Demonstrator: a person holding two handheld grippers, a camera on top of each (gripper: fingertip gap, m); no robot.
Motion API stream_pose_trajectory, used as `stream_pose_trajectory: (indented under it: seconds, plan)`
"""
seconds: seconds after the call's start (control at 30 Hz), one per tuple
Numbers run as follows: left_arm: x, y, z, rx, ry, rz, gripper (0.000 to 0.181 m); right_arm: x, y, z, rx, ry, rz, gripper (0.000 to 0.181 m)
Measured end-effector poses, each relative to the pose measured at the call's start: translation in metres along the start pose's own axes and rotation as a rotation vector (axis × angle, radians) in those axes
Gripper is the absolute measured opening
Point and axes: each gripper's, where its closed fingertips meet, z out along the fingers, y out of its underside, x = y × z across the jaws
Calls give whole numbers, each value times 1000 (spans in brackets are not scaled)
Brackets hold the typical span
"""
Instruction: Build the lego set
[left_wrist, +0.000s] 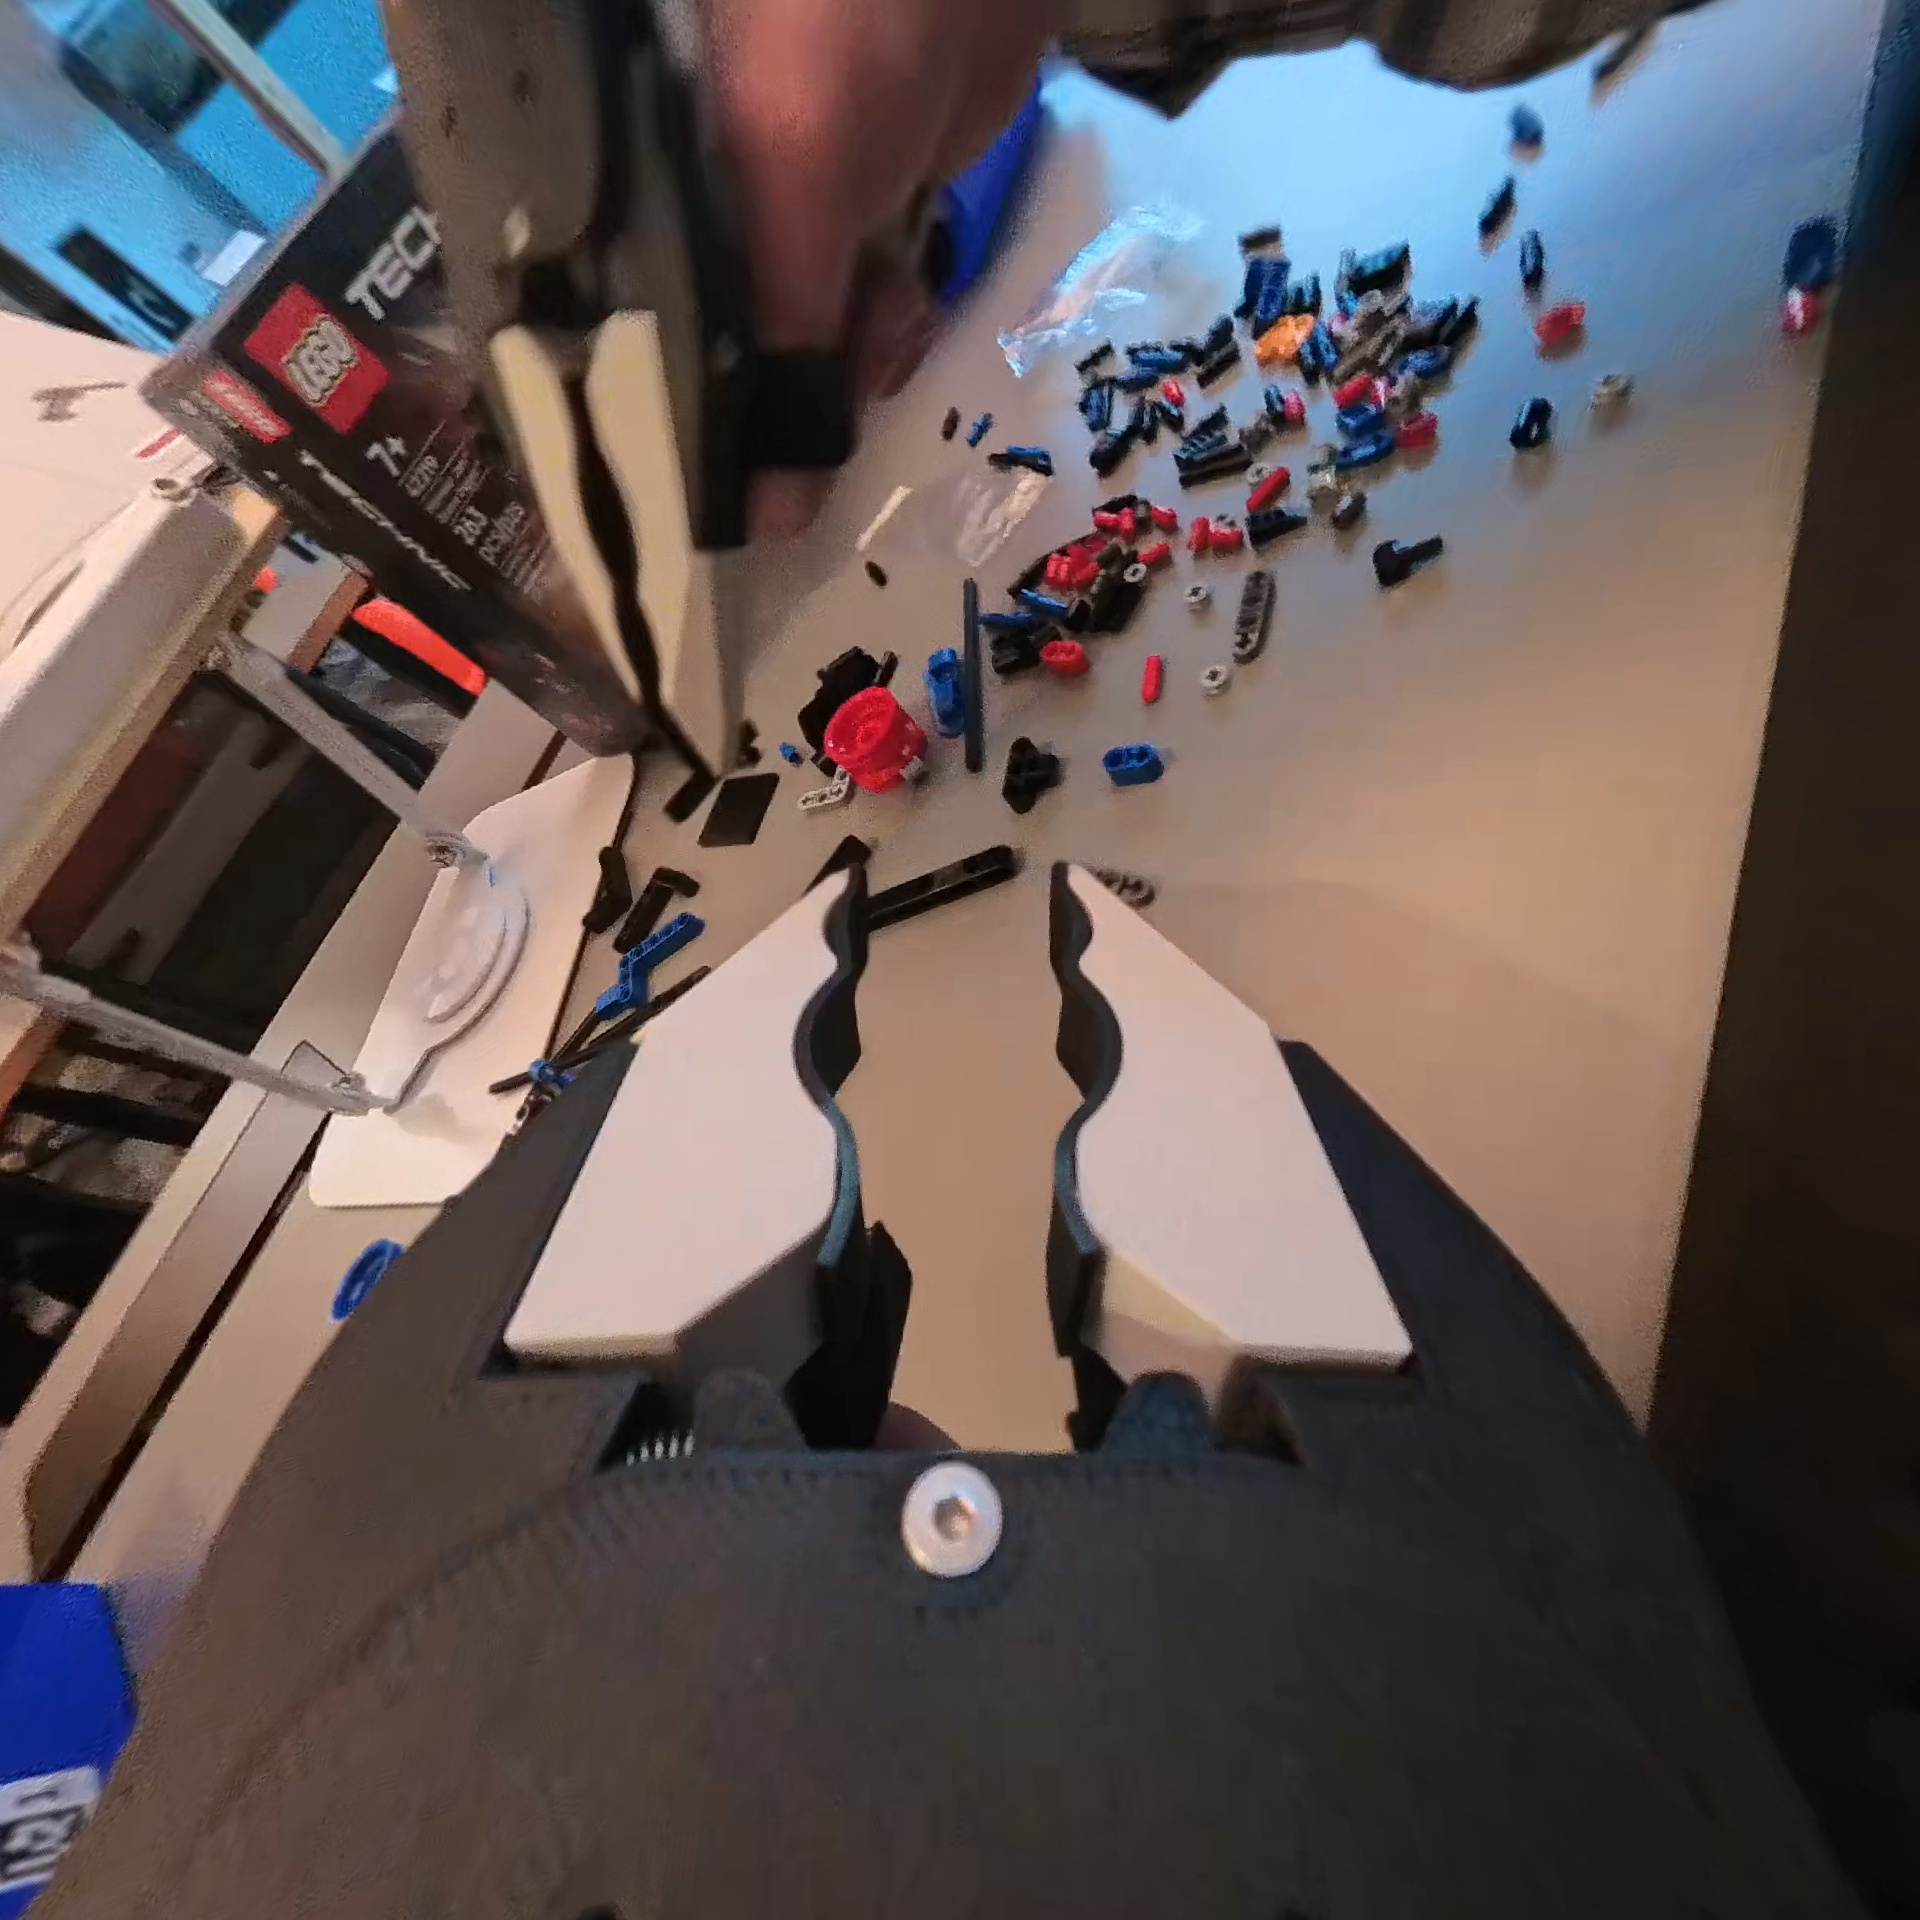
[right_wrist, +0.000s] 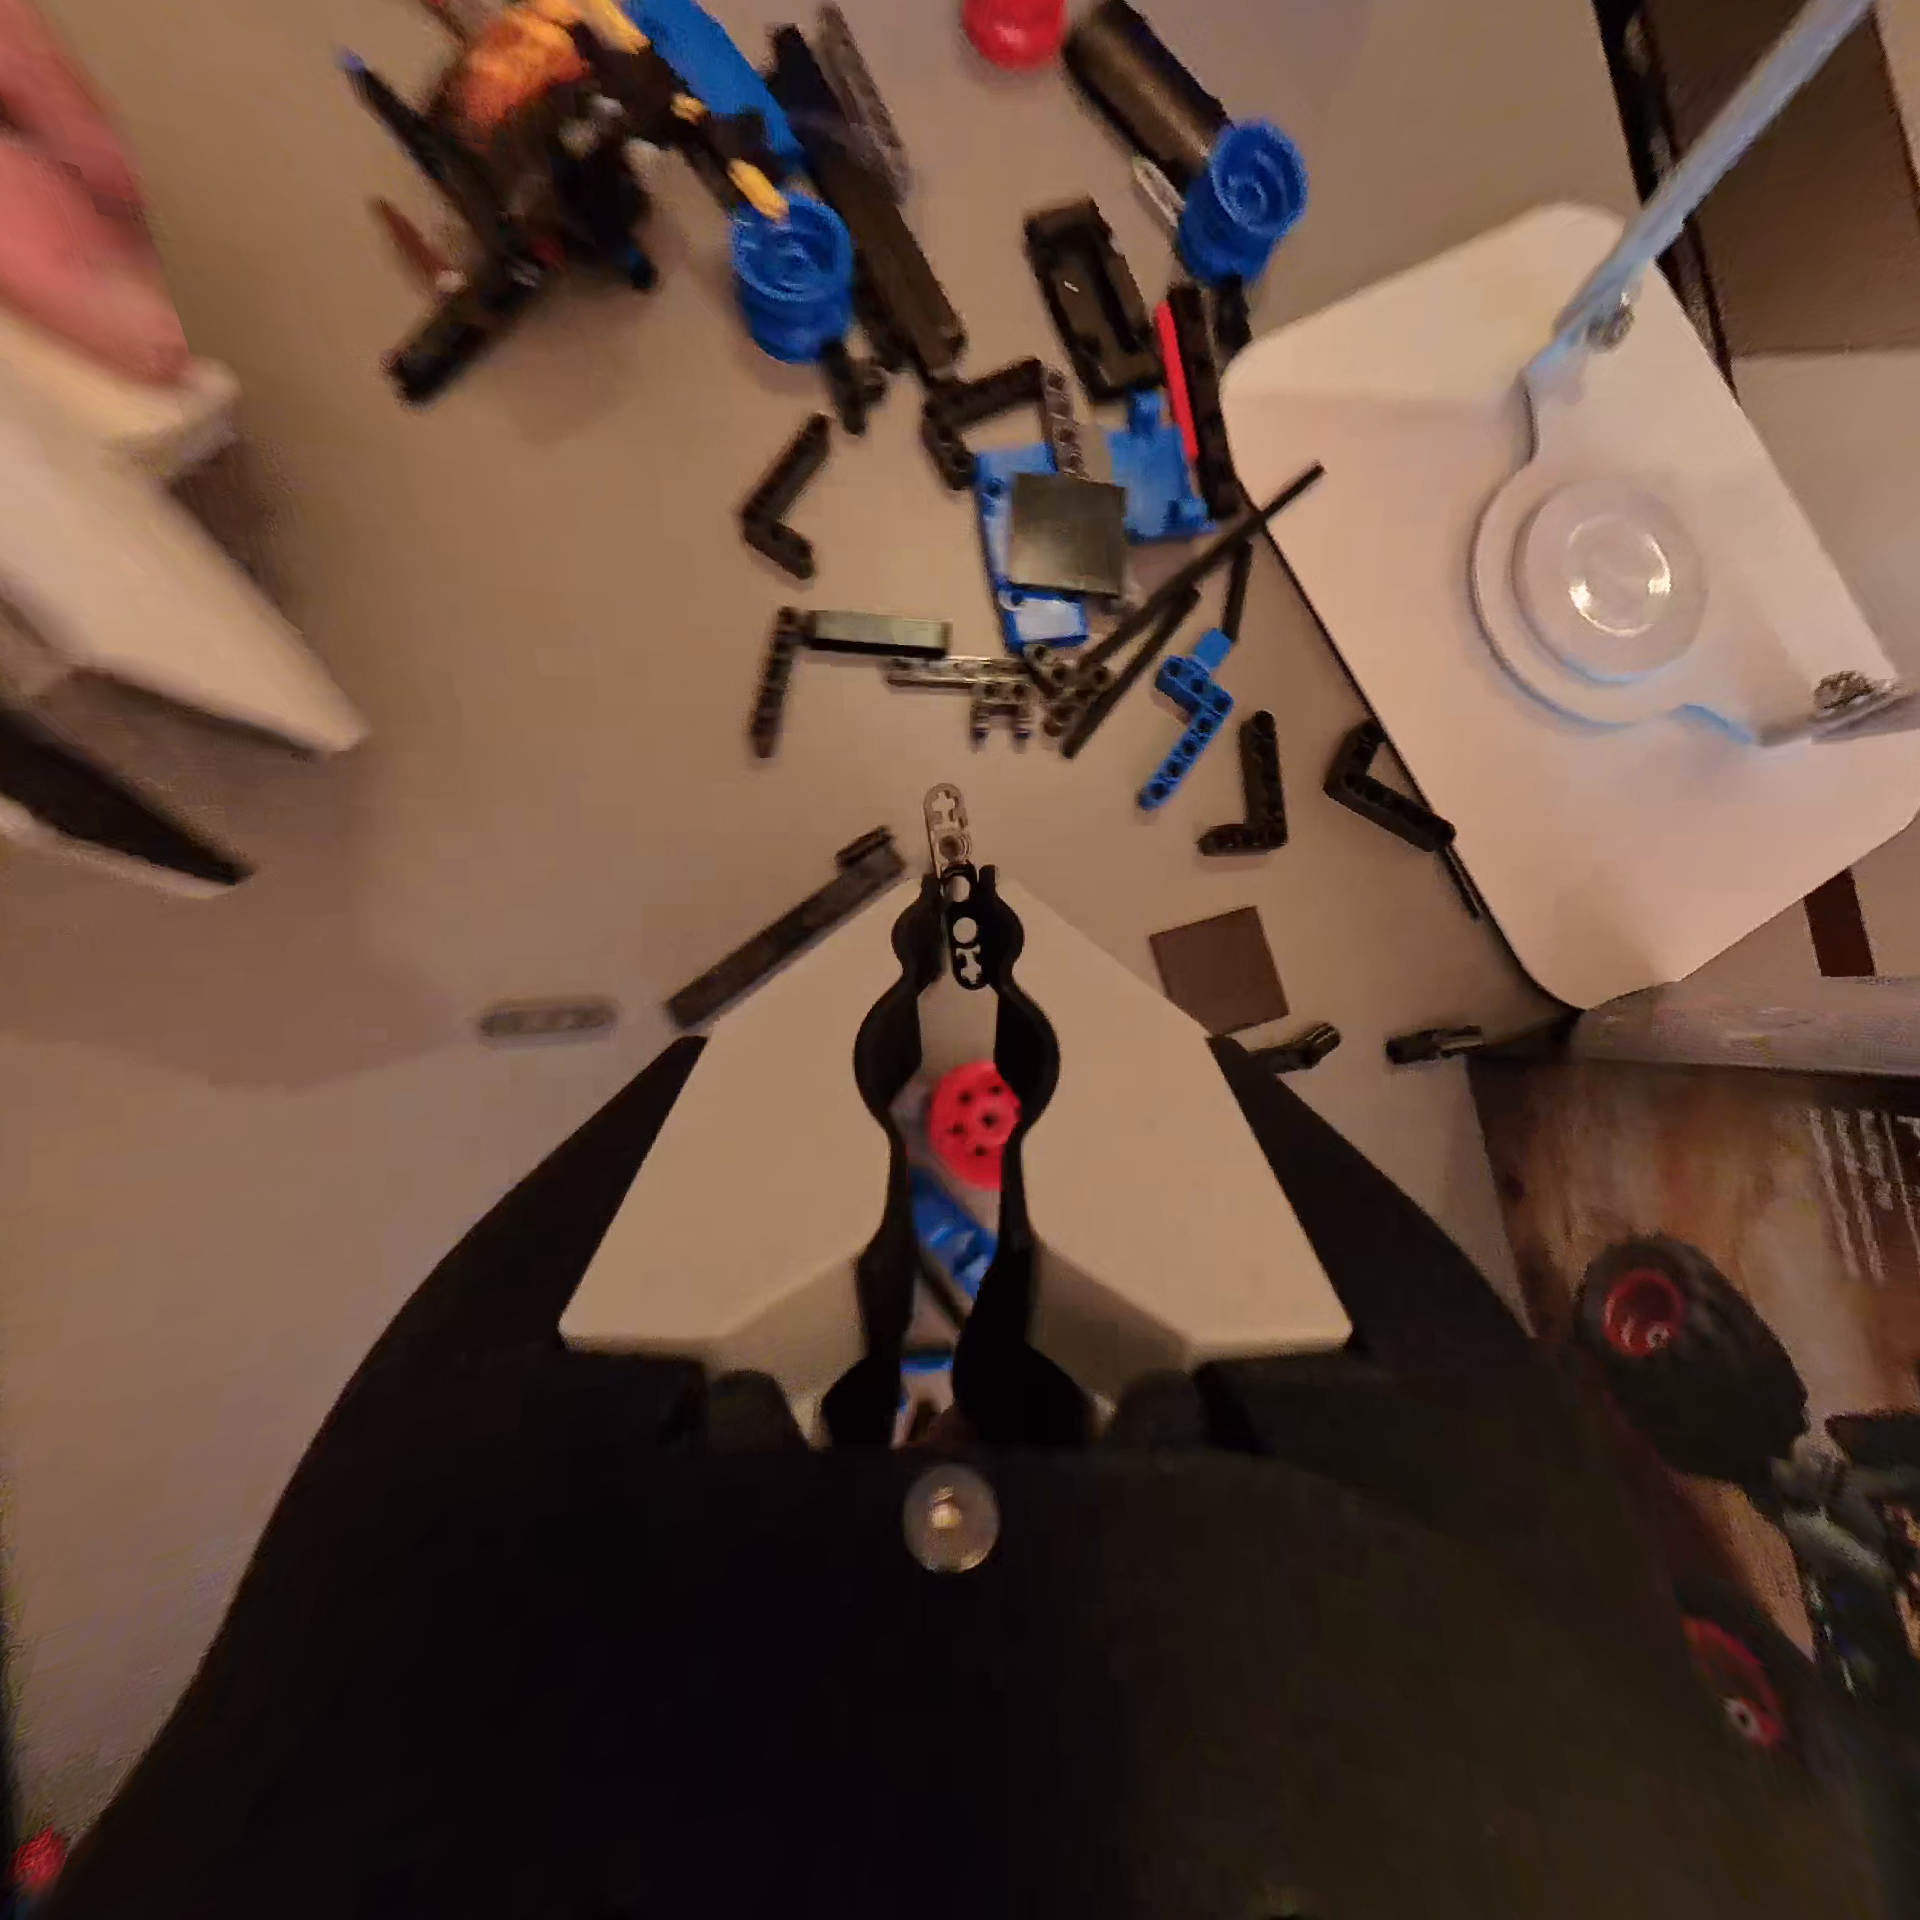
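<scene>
In the right wrist view my right gripper (right_wrist: 958, 885) is shut on a thin black liftarm (right_wrist: 964, 935), held low over the table. A thin grey liftarm (right_wrist: 943, 821) lies just past its tips. A red wheel hub (right_wrist: 971, 1117) and a blue piece (right_wrist: 951, 1236) show through the gap between the fingers. A partly built black, blue and orange model (right_wrist: 561, 135) lies at the far left. In the left wrist view my left gripper (left_wrist: 954, 883) is open and empty above the table, with a black beam (left_wrist: 940, 883) near its tips. The right gripper (left_wrist: 691, 748) comes down from the upper left.
Loose red, blue and black pieces (left_wrist: 1247, 395) are scattered at the far right, with a red hub (left_wrist: 873, 738) nearer. The set's box (left_wrist: 343, 416) stands at the left. Blue wheels (right_wrist: 790, 275), black beams and a white plate with a clear suction cup (right_wrist: 1558, 582) crowd the far side. Tip to tip, the grippers are about 11 centimeters apart.
</scene>
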Motion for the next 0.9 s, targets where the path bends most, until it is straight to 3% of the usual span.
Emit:
stream_pose_trajectory:
  seconds: [0.23, 0.47, 0.63, 0.73, 0.9]
  plan:
    - [-17, -2, -9, 36, -41, -77, 37, -95, 24, -25, -47, -113, -157, 4]
    - [3, 1, -3, 16, 44, -39, 38, -159, 58, -6, -84, -195, -101, 4]
    - [15, 8, 1, -14, 89, -5, 38, -162, 57, 3, -65, -157, -70, 10]
    - [16, 10, 2, -16, 96, -8, 38, -151, 57, -10, -44, -119, -48, 20]
    - [19, 11, 4, -23, 109, 3, 37, -100, 75, -47, -36, 47, 37, 18]
